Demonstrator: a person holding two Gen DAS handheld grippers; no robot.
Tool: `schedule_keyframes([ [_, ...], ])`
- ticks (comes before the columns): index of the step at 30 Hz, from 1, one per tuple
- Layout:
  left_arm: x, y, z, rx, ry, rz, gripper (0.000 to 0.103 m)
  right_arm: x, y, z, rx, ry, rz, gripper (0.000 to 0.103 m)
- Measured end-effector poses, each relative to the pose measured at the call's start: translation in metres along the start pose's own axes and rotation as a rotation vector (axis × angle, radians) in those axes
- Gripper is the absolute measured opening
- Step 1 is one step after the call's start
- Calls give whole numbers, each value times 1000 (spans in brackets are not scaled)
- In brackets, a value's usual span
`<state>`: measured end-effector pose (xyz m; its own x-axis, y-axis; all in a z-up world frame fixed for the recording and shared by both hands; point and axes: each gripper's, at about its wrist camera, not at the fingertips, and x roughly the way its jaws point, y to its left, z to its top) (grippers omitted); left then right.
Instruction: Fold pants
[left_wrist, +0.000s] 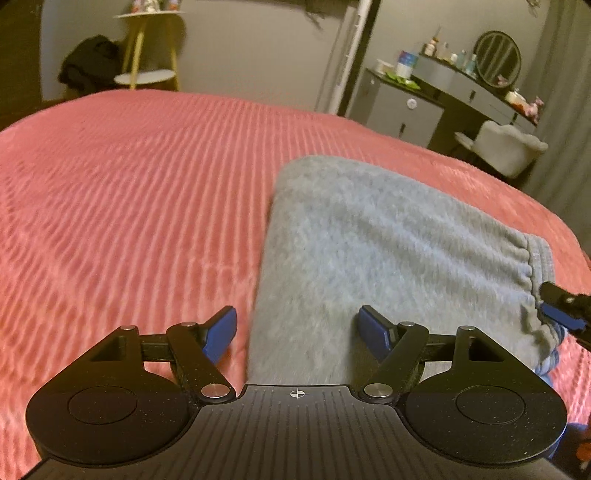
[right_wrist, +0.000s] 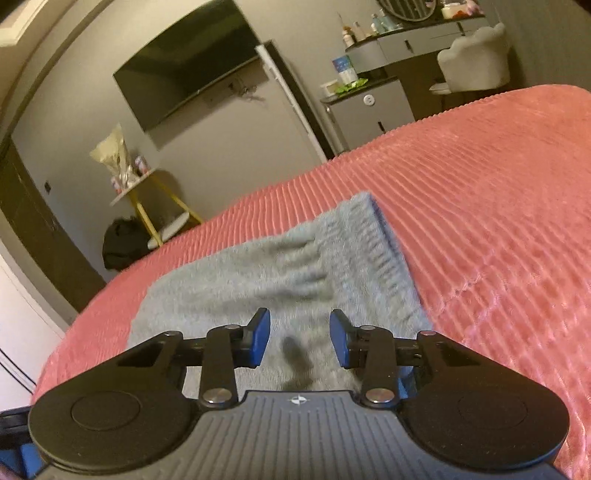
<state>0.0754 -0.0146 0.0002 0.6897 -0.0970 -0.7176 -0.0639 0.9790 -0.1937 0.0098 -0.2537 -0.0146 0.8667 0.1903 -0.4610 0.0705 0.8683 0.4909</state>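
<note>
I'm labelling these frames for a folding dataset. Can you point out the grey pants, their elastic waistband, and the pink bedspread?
grey pants (left_wrist: 369, 258): left wrist view, middle of the folded fabric.
elastic waistband (right_wrist: 384, 243): right wrist view, ribbed band at the far end.
pink bedspread (left_wrist: 129, 203): left wrist view, bare ribbed surface left of the pants.

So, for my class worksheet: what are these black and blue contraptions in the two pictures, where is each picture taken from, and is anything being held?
Each picture comes from a camera mounted on a hand-held two-finger gripper, looking forward along its blue fingers. One view shows the left gripper, the other the right gripper. A person holds one in each hand; there is no robot arm. Grey pants, already folded, lie on a pink ribbed bedspread. Both grippers are open above them, holding nothing.
</note>
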Motion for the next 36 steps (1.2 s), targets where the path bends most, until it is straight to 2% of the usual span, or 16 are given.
schedule_keyframes([
  [1, 4, 0, 3, 0, 6, -10, 79, -4, -2, 4, 22, -8, 1, 38],
  [3, 15, 3, 10, -8, 36, -37, 79, -15, -9, 11, 40, -64, -48, 60],
  [5, 26, 9, 17, -41, 74, -75, 81, -14, -21, 17, 57, -44, -49, 82],
  [7, 38, 20, 23, -82, 109, -114, 85, 0, -40, 21, 123, 70, -14, 82],
  [10, 63, 36, 27, -142, 212, -216, 93, 26, -65, 18, 212, 202, 20, 88],
  [12, 76, 43, 28, -176, 240, -262, 97, 45, -79, 18, 260, 278, 77, 96],
  [17, 94, 33, 43, -176, 245, -374, 98, 83, -89, 27, 248, 366, 185, 99],
  [21, 106, 20, 42, -97, 203, -380, 98, 100, -84, 38, 242, 408, 224, 97],
  [22, 104, 20, 40, -93, 185, -388, 94, 103, -82, 40, 238, 411, 205, 86],
  [23, 103, 20, 38, -84, 172, -394, 82, 104, -80, 40, 221, 413, 179, 74],
  [26, 99, 31, 42, -92, 176, -440, 63, 99, -77, 42, 209, 413, 202, 64],
  [28, 103, 41, 44, -140, 191, -483, 63, 98, -83, 44, 242, 411, 234, 65],
  [30, 115, 48, 41, -171, 215, -518, 75, 105, -90, 43, 268, 424, 239, 70],
  [32, 119, 47, 41, -190, 210, -542, 78, 115, -91, 42, 313, 436, 236, 75],
  [34, 116, 43, 43, -178, 193, -507, 67, 122, -81, 45, 292, 438, 209, 76],
  [36, 110, 35, 45, -128, 141, -492, 45, 119, -63, 47, 215, 415, 142, 69],
])
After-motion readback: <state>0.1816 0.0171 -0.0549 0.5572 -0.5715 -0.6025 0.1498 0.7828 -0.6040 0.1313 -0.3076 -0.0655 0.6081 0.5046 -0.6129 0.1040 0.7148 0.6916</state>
